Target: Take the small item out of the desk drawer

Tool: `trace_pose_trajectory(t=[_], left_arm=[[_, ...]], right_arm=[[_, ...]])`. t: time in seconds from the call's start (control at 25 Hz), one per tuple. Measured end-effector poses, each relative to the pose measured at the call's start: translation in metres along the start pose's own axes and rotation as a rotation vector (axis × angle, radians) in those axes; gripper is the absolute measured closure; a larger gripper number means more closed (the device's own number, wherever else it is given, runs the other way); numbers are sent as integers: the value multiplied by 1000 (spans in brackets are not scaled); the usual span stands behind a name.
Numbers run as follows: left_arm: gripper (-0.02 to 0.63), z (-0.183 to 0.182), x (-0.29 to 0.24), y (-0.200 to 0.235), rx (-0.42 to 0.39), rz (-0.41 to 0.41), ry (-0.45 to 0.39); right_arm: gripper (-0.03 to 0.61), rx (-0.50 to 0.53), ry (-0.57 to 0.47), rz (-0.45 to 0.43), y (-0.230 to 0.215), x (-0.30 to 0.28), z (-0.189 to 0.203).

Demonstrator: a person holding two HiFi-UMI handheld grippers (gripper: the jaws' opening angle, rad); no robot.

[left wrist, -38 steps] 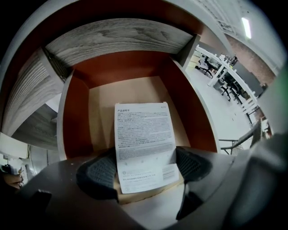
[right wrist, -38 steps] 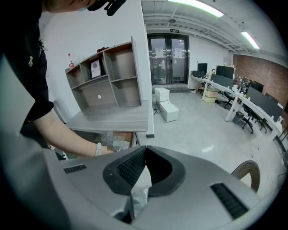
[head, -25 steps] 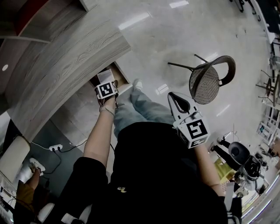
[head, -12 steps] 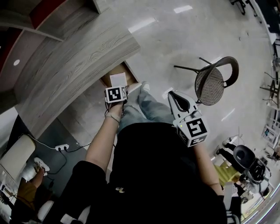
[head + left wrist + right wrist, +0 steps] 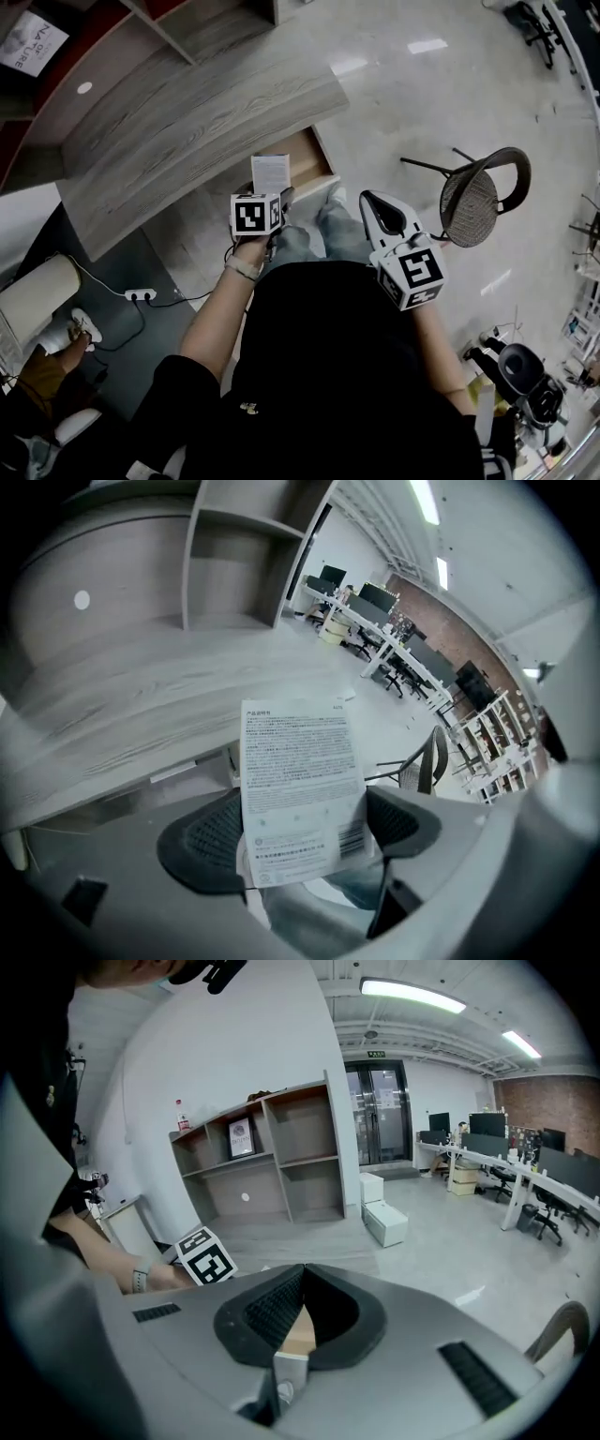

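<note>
A small white box covered in fine print stands upright between the jaws of my left gripper, which is shut on it. In the head view the small white box sits just above the left gripper, held over the front of the open wooden drawer under the grey wood desk. My right gripper hangs to the right over the person's legs. Its jaws meet at the tips with nothing between them, as the right gripper view confirms.
A dark mesh chair stands on the pale floor at right. A power strip with a cable lies on the floor left of the desk. An open shelf unit and low white cabinets stand beyond.
My left gripper has risen and drawn back from the drawer with the white box in it. The right gripper has barely moved, and the head camera has shifted.
</note>
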State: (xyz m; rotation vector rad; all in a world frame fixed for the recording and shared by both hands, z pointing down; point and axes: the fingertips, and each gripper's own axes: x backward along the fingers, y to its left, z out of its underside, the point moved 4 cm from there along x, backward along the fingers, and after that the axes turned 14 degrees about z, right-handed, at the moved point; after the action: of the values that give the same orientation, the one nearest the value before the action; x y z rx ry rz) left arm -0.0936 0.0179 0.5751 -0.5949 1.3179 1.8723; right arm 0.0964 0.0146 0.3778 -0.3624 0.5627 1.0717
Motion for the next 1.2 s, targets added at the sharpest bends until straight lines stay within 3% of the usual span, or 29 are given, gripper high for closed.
trace_pose_trajectory(t=[0.28, 0.72, 1.0, 1.2], left_arm=[[193, -4, 96, 1, -56, -17, -165], [193, -21, 241, -18, -287, -104, -505], [196, -21, 317, -23, -354, -182, -693], [196, -28, 356, -25, -388, -242, -800]], right_arm=[[583, 43, -78, -90, 55, -2, -28], [583, 94, -212, -227, 135, 0, -80], [583, 93, -278, -282, 174, 13, -113], [583, 152, -340, -348, 192, 24, -134]])
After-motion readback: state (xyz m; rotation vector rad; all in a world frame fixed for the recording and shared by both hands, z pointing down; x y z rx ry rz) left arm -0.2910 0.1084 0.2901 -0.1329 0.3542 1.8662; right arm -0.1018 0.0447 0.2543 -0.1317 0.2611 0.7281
